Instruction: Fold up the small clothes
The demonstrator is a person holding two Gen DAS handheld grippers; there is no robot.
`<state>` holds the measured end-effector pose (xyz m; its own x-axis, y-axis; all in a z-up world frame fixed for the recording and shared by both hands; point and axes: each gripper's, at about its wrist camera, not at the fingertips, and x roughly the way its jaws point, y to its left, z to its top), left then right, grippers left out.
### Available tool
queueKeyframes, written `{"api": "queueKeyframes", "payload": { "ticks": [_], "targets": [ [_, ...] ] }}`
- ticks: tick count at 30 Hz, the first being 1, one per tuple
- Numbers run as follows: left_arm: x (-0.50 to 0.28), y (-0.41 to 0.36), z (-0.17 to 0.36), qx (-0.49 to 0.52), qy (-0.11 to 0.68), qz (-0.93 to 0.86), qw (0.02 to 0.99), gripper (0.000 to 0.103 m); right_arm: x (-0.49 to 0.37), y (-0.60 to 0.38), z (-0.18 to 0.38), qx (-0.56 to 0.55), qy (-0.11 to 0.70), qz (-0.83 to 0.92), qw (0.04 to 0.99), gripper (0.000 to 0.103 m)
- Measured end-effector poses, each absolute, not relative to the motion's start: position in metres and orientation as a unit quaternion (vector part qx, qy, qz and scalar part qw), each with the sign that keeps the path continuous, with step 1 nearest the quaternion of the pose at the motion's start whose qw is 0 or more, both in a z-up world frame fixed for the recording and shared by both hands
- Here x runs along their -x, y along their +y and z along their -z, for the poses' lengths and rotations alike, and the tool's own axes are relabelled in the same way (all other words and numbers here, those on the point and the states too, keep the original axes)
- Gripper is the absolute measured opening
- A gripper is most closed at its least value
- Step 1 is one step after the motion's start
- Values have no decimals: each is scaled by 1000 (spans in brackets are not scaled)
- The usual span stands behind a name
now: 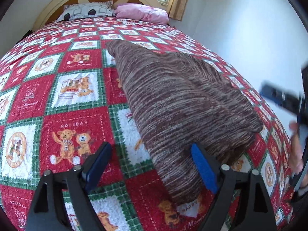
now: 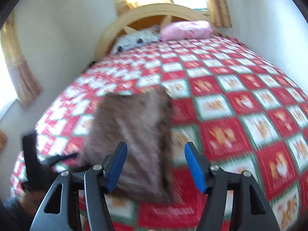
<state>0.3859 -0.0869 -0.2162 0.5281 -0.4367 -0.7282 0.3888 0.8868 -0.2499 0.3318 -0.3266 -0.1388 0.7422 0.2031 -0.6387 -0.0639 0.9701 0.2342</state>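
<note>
The brown striped garment (image 1: 181,104) lies folded at frame centre on the bed's patchwork quilt (image 1: 73,88). Left tool (image 1: 152,165): jaws wide open, holding nothing. Right tool (image 2: 156,165): jaws open, empty, above the garment.

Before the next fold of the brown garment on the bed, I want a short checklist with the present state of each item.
1. Left gripper open: ok, fingers spread wide.
2. Right gripper open: ok, fingers apart, gripping nothing.
3. Brown striped garment released and lying on the quilt: ok; neither gripper presses on it.
4. Garment already folded into a narrow shape: ok, a folded layer shows along its near right side.
5. Edges lined up neatly: cannot tell; the right wrist view is blurred.
6. Quilt around the garment free of other clothes: ok; only the pillows lie far off at the headboard.
</note>
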Motion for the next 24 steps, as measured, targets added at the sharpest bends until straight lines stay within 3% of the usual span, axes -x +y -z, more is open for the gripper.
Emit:
{"api": "queueKeyframes", "payload": {
  "ticks": [4,10,11,12,15,24],
  "targets": [
    [-384,-99,219,-5,427,231,874,97,-384,-305,135,-108,368,-137,913,63],
    [-378,-97,220,-17,428,230,874,101,-455,-314,202,-105,470,-74,873,63],
    [-379,-97,220,-18,429,230,873,101,-454,-320,205,-98,459,-56,881,63],
    [-379,-97,220,-18,429,231,873,101,-452,-323,207,-90,459,-41,883,69],
    [-380,-93,219,-3,425,238,873,101,-440,-328,202,-105,460,-34,881,70],
    [-379,-66,217,77,413,237,876,101,-429,-231,136,32,353,-100,930,69]
  ]
}}
